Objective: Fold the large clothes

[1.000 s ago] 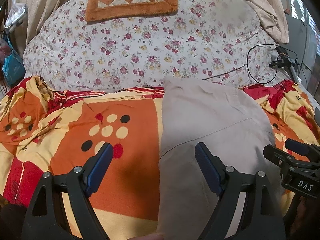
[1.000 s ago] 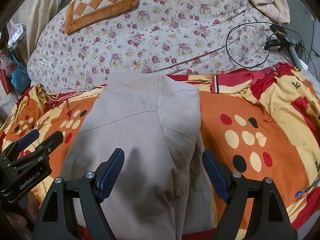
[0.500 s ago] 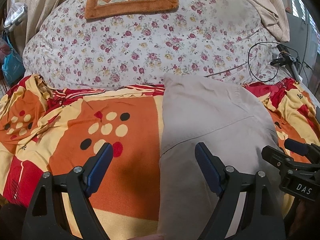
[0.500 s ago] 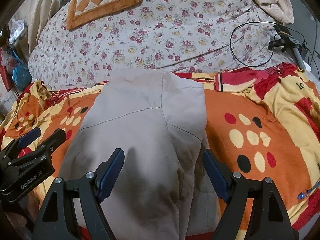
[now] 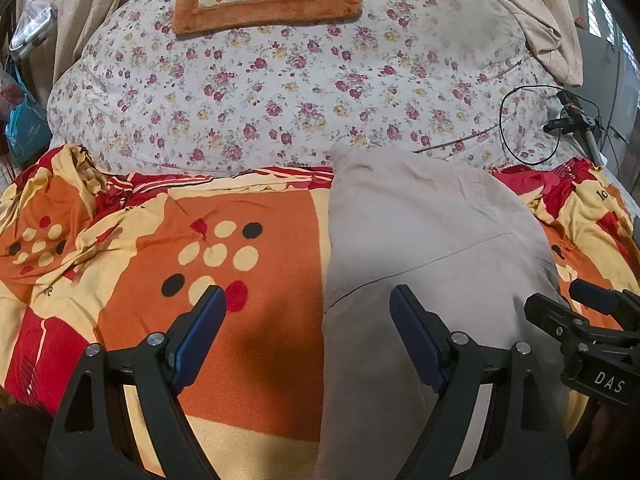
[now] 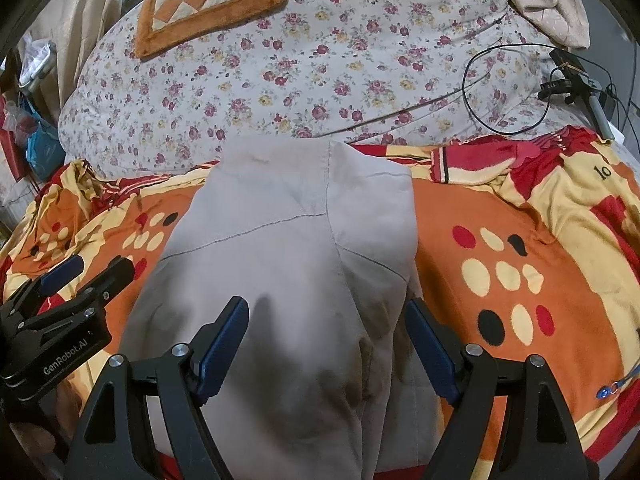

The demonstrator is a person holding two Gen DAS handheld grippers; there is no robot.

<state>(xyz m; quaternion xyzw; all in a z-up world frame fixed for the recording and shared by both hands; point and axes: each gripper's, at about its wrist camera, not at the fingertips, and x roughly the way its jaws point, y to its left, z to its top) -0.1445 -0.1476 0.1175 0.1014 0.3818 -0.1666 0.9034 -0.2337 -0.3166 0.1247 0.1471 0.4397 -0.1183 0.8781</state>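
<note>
Hovering with jaws released, left gripper and right gripper overhang folded beige garment.

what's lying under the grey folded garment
The grey folded garment rests on an orange, red and yellow dotted blanket. Whatever lies beneath the garment's middle is covered.

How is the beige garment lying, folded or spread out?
Folded: the garment lies as a narrow stack, one layer's edge overlapping another, on the blanket.
</note>
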